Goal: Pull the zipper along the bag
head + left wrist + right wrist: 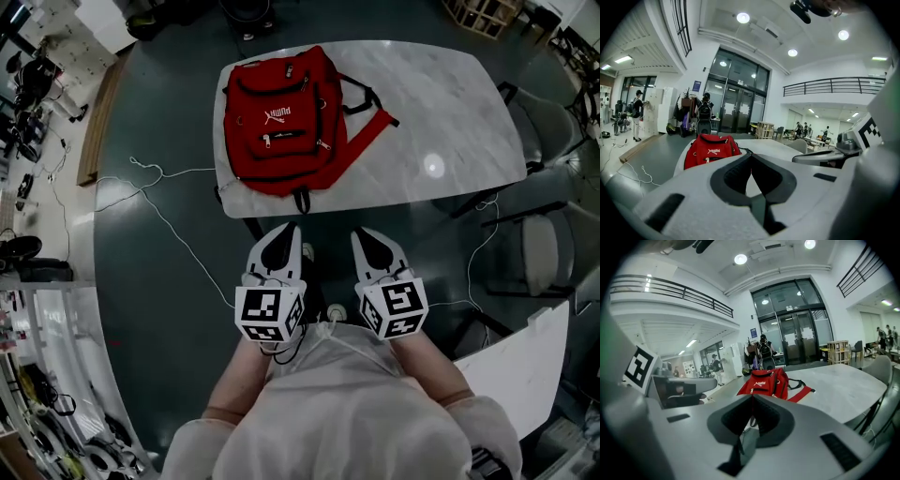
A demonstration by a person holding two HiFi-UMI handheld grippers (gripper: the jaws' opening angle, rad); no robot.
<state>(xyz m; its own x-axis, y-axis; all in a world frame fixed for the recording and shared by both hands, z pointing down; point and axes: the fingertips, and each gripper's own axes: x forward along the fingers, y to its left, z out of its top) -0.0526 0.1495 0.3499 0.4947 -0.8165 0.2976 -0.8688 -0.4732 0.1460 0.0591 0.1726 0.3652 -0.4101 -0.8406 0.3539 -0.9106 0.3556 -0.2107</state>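
Table (450,112), marble top, with red bag (281,117) lying flat at its left end, front up. Left gripper (284,234) and right gripper (367,236) sit near the body, short of the table, both with jaws together and empty. Step judged as the approach: next, reach forward, open over a zipper (284,134) pull and steady the bag.

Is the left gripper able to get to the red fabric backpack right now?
Probably yes. The red fabric backpack lies at the near left of the white marble table, straight ahead of the left gripper, with nothing between them. The gripper hangs short of the table edge, jaws together.
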